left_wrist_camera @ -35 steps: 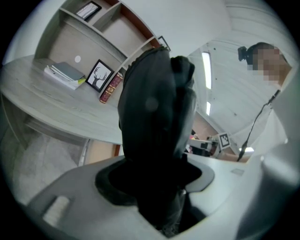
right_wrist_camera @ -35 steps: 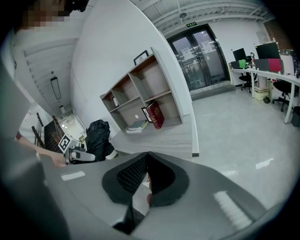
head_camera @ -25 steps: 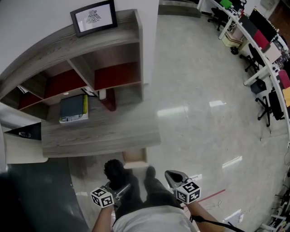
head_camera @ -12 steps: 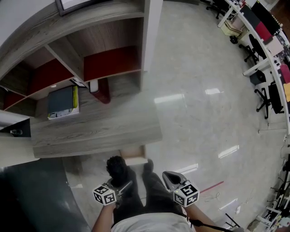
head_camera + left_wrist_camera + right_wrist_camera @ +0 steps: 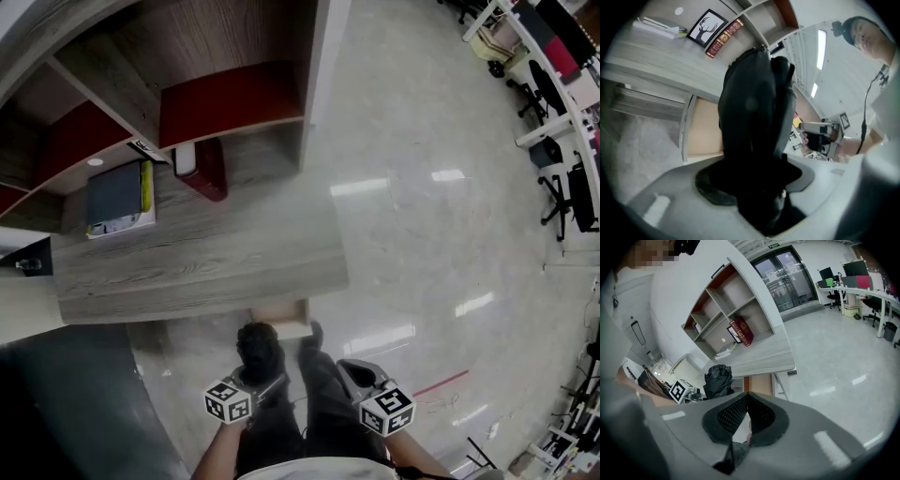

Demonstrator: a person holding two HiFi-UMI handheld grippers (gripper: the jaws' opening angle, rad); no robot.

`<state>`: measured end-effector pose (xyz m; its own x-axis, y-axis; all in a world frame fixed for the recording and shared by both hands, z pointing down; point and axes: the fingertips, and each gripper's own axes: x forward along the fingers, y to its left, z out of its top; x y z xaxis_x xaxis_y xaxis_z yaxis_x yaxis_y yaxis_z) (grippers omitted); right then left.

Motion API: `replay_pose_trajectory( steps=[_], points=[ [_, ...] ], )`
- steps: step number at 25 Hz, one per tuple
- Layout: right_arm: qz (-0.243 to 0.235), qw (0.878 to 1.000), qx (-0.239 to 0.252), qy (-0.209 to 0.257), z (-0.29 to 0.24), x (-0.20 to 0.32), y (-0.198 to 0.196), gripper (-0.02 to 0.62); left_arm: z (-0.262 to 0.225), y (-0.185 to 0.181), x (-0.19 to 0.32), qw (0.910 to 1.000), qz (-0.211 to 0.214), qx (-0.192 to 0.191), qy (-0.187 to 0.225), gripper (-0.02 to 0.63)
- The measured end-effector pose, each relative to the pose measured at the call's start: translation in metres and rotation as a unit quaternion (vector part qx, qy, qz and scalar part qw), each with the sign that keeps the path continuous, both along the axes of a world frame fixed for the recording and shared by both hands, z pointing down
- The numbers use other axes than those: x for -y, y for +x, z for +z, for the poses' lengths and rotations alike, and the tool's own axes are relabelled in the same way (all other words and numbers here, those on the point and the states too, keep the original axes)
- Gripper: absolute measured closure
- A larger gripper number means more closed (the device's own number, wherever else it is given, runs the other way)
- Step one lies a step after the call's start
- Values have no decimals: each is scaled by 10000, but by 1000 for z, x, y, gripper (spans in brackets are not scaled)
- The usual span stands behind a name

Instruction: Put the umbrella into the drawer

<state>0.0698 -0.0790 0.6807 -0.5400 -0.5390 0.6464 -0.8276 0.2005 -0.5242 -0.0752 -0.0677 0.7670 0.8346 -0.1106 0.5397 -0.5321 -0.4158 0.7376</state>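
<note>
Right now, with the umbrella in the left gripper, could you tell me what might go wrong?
The umbrella stands far out of the left gripper, gripped near one end, so it may tip or slip. The drawer shows only a short opening under the desk edge, so the bulky bundle might catch there.

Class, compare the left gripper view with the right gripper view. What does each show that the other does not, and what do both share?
Only the left gripper view: the right gripper with its marker cube, and the umbrella up close, clamped in the left gripper.
Only the right gripper view: the glass doors, the office desks with monitors, and the right gripper's own jaws, shut with nothing between them.
Both: the black umbrella, the open drawer under the desk, and the red book.
</note>
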Motion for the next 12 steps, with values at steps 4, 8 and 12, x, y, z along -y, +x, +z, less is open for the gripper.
replay_pose_trajectory(
  steps=[4, 8, 12],
  points=[
    [19, 9999, 146, -45, 20, 4, -10, 591, 20, 3, 4, 9999, 106, 64, -41, 359],
    [33, 9997, 199, -96, 42, 8, -12, 591, 41, 10, 4, 9997, 198, 110, -94, 359],
    [89, 9996, 228, -125, 58, 12, -12, 591, 60, 14, 2, 9992, 307, 162, -185, 359]
  ],
)
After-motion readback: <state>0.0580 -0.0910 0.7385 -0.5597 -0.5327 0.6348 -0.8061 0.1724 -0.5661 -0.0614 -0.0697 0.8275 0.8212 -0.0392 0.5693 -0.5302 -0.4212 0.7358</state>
